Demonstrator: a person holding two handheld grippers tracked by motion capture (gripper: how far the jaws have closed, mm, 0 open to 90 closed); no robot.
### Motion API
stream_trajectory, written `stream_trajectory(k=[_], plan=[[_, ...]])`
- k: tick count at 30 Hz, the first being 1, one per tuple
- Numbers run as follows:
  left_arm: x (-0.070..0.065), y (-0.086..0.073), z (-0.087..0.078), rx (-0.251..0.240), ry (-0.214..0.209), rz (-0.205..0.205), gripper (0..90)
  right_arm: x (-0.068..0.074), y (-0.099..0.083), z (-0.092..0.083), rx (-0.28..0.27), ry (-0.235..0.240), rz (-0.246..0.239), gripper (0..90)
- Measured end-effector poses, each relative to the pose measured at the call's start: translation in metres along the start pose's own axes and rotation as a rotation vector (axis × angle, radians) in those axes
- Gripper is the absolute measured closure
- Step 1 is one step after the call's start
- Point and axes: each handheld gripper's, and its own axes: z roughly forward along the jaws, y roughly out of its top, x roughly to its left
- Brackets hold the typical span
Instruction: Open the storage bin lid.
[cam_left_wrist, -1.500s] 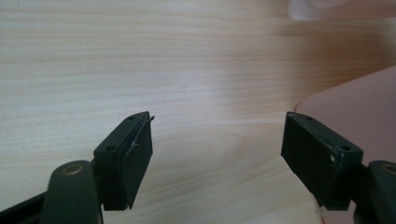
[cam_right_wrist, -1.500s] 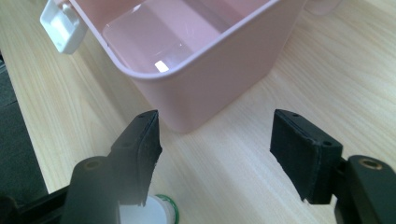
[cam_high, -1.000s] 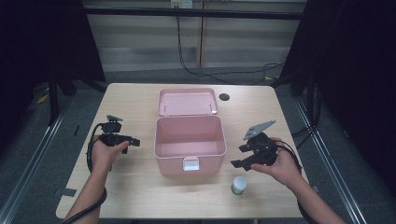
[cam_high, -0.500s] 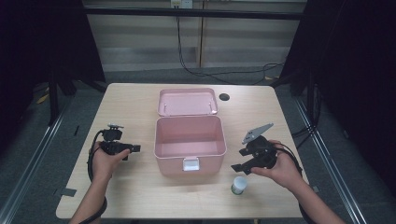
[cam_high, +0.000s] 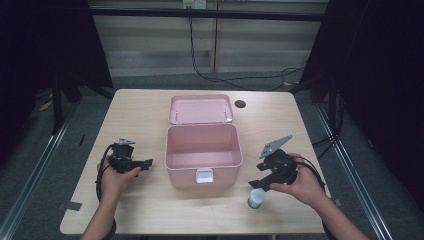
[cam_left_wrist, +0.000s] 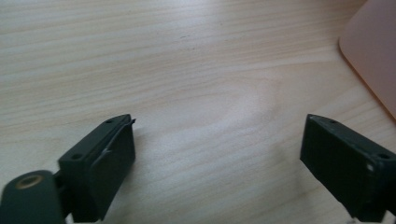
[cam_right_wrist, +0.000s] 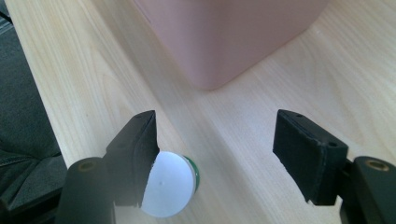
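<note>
Here the small white-capped green bottle (cam_high: 256, 198) stands upright on the wooden table (cam_high: 150, 210), near the front edge, just in front of the right front corner of the pink box (cam_high: 202, 159) but apart from it. In the right gripper view the white round cap (cam_right_wrist: 167, 185) is seen from above, with a thin green rim at its right side, and it lies right against one black jaw, partly behind that jaw's edge; I cannot tell if the pad really touches it. The other jaw stands well apart from the bottle, with bare wood between, so the right gripper (cam_high: 263, 180) is spread wide and clamps nothing. In the high view the person's right hand (cam_high: 300, 184) holds this gripper low, directly above the bottle, with the grey three-cornered plate (cam_high: 275, 145) pointing up and away. The pink box is open and its inside looks bare; its lid (cam_high: 200, 109) lies back flat on the table behind it, and a white latch (cam_high: 203, 175) sits on the front wall. Left of the box, the left gripper (cam_high: 145, 163) points toward the box's left wall, near it but not touching. Its jaws have just been opening and now stand wide apart with only the table surface between them, as the left gripper view shows, where a pink corner of the box appears at the upper right edge. A dark round hole (cam_high: 240, 104) is in the table near the far right part.
</note>
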Motion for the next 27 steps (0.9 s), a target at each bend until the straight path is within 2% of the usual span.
stream_trajectory(k=[2, 9, 12, 15, 17, 20, 26, 27], plan=[[-0.001, -0.001, 0.001, -0.008, -0.005, 0.000, 5.5, 0.000, -0.002, 0.001, 0.006, 0.002, 0.009, 30.4], [-0.003, -0.003, 0.002, -0.009, 0.012, 0.043, 4.7, 0.002, -0.002, 0.002, 0.021, 0.008, 0.006, 30.6], [-0.005, -0.005, 0.003, -0.022, 0.007, 0.046, 1.9, 0.004, -0.002, 0.004, 0.030, 0.009, 0.002, 30.6], [-0.006, -0.006, 0.004, -0.016, 0.017, 0.079, 0.9, 0.007, -0.001, 0.005, 0.045, 0.009, -0.010, 30.6], [-0.008, -0.006, 0.005, -0.025, 0.018, 0.077, 0.1, 0.009, -0.001, 0.006, 0.052, 0.011, -0.007, 30.6], [-0.008, -0.007, 0.005, -0.022, 0.031, 0.103, 0.1, 0.010, -0.001, 0.007, 0.061, 0.016, -0.016, 31.0], [-0.007, -0.010, 0.006, -0.048, 0.016, 0.107, 0.0, 0.013, -0.002, 0.010, 0.087, 0.021, -0.034, 31.6], [-0.006, -0.010, 0.006, -0.045, 0.018, 0.119, 0.0, 0.013, -0.002, 0.011, 0.091, 0.021, -0.037, 31.6]])
